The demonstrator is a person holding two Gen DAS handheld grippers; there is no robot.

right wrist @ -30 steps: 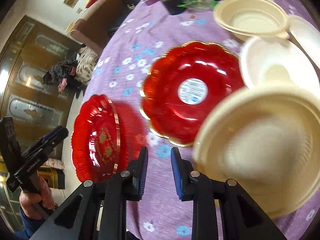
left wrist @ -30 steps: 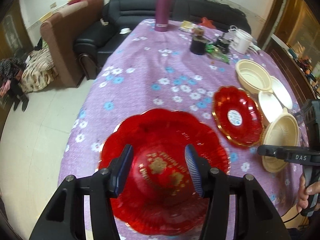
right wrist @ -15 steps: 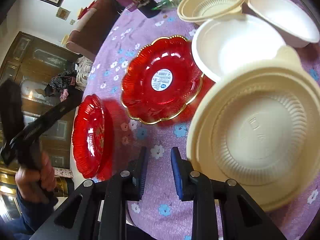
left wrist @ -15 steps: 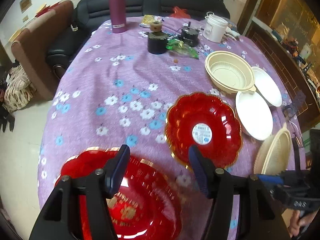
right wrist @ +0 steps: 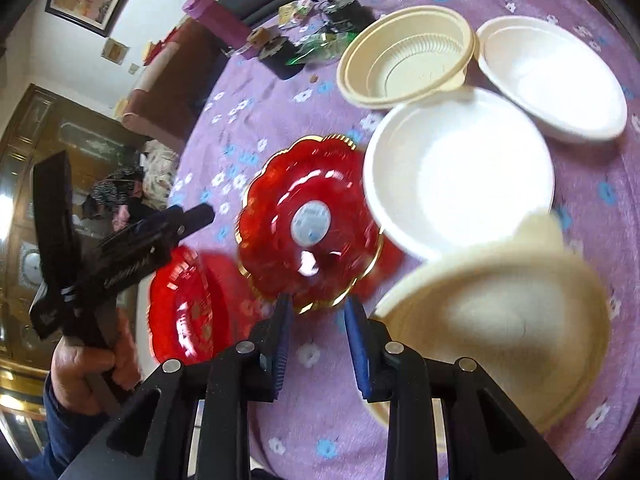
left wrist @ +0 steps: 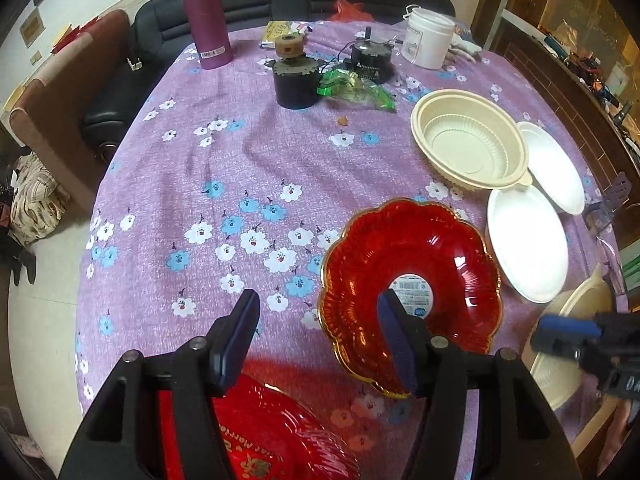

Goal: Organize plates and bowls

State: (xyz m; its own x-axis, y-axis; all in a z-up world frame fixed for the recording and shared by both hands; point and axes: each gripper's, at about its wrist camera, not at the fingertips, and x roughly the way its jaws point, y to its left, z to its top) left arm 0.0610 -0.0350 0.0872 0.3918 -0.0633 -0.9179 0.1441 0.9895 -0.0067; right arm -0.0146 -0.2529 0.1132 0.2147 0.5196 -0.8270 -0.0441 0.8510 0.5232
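The left half of the purple flowered tablecloth [left wrist: 208, 168] lies bare. Plates and bowls crowd the right side, from the red scalloped plate [left wrist: 408, 256] to the cream ribbed bowl [left wrist: 468, 144]. A purple flask [left wrist: 205, 16] and black motors [left wrist: 296, 80] block the far end.

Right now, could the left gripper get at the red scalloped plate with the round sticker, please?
Probably yes. The left gripper is open and empty, and the red scalloped plate with the round sticker lies uncovered just beyond its right finger, with nothing stacked on it or between them.

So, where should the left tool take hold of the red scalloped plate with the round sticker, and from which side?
Grip the gold-edged rim of the red scalloped plate at its near left side, coming from above. The plate lies flat and shallow on the purple flowered tablecloth, so only the upturned wavy rim offers an edge to pinch.
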